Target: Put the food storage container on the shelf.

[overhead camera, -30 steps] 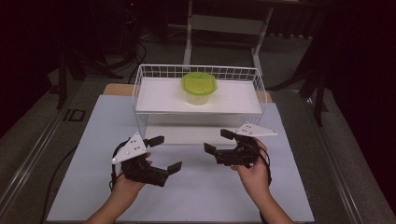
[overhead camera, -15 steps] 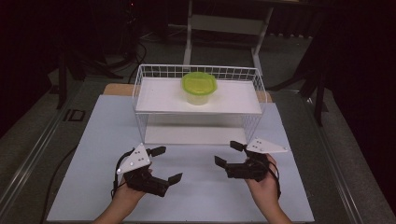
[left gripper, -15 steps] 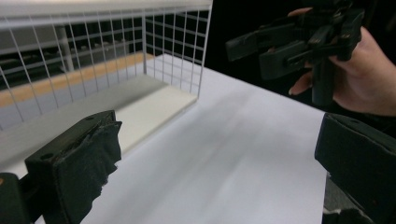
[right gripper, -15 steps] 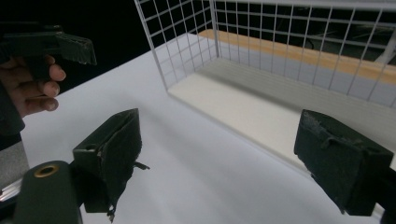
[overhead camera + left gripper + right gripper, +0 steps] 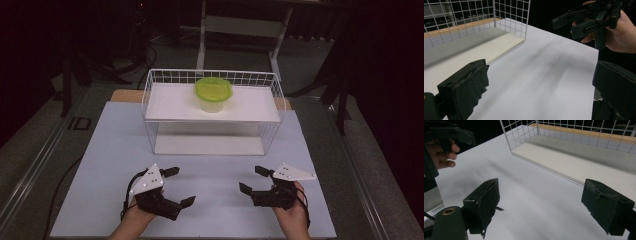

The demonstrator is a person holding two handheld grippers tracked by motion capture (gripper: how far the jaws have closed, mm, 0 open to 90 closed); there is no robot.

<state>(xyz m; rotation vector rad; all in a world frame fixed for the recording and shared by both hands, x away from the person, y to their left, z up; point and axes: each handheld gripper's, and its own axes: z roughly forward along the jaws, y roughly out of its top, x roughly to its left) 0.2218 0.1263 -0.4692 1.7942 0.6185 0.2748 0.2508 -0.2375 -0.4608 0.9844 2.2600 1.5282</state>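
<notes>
Container upright, green lid upward

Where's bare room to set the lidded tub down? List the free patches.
The white mat is bare between the left claw and right claw. The wire rack has room on its lower shelf; its top shelf holds the green-lidded tub.

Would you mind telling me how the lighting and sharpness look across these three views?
High view: the white mat and wire rack are lit, the surroundings nearly black. Left gripper view: soft grey smears streak the mat, and the near pads are sharp. Right gripper view: similar faint streaks, dark background.
</notes>
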